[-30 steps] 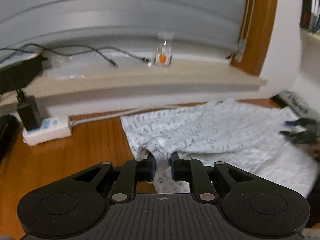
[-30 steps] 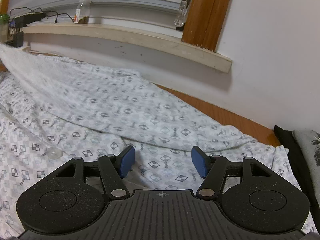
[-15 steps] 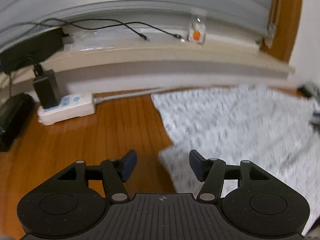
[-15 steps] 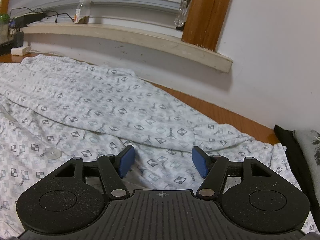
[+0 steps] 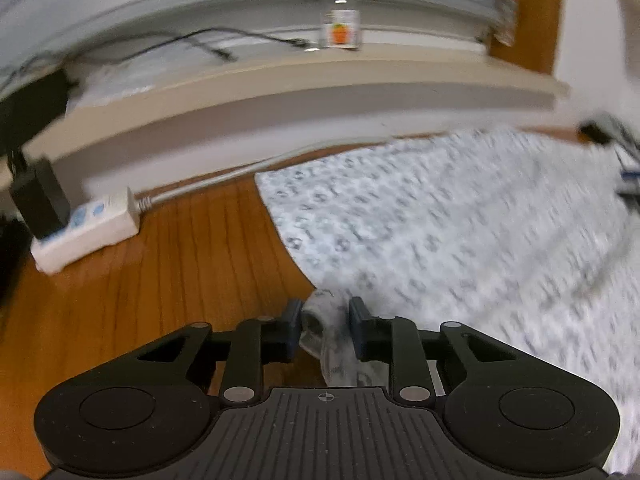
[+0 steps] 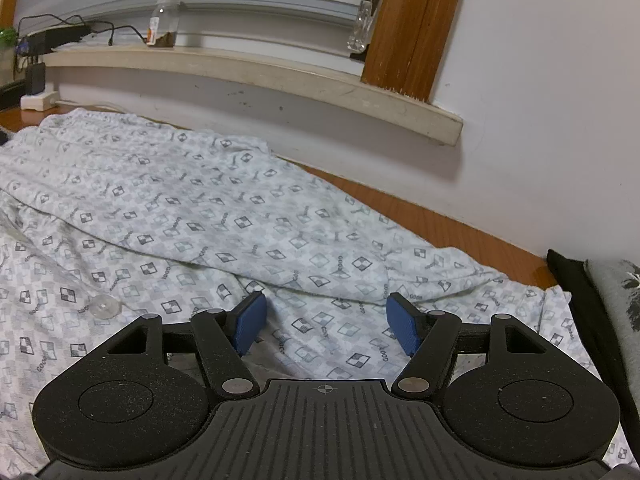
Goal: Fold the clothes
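Both claws sit low over the patterned garment (image 6: 224, 216), which lies spread on a wooden table (image 5: 168, 280) below a window ledge (image 5: 280, 80). Left claw (image 5: 325, 326) is closing on a bunched corner of the cloth at the garment's near left edge; the fabric roll sits between its jaws, and its pads (image 5: 292, 328) look to be touching it on both sides. Right claw (image 6: 325, 322) hangs released, jaws wide apart, just above flat cloth and a fold line running from nine o'clock toward three o'clock; nothing is gripped there.

Judging by this, the step in hand is securing the left corner before a fold. Next, the left grip must firm up, so the corner does not slip, while the right claw needs to drop and pinch its own edge. A power strip (image 5: 86, 232) rests at ten o'clock of the left claw, clear of the cloth.
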A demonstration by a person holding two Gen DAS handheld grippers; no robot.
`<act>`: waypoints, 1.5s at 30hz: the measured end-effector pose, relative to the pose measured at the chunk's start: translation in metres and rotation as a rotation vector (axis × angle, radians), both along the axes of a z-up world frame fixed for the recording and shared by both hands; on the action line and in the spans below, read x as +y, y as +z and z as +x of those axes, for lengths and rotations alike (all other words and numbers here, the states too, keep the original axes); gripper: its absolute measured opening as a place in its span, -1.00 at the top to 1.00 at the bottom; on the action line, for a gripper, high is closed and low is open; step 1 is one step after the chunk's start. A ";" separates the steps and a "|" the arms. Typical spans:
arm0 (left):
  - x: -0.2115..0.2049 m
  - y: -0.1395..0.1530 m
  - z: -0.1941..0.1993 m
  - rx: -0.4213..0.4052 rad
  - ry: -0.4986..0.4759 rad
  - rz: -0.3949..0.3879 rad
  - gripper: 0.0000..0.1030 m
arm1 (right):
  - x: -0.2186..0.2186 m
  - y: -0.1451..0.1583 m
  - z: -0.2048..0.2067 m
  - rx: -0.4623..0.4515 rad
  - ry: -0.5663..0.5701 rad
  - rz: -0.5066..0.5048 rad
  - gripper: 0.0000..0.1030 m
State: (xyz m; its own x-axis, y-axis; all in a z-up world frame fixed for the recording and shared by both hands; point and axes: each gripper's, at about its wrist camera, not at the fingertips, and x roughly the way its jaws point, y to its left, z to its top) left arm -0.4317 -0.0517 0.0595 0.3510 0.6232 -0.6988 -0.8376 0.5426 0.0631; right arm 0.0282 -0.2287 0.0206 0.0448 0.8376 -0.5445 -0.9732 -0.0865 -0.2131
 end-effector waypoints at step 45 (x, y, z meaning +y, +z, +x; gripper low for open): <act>0.059 0.002 0.002 -0.085 0.087 -0.041 0.74 | -0.001 -0.001 -0.002 -0.015 0.001 0.008 -0.31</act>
State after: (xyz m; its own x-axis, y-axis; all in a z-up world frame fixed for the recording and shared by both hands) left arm -0.4295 0.0073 0.0611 0.3553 0.6256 -0.6945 -0.8832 0.4679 -0.0304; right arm 0.0266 -0.2294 0.0195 0.0524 0.8418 -0.5373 -0.9697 -0.0857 -0.2288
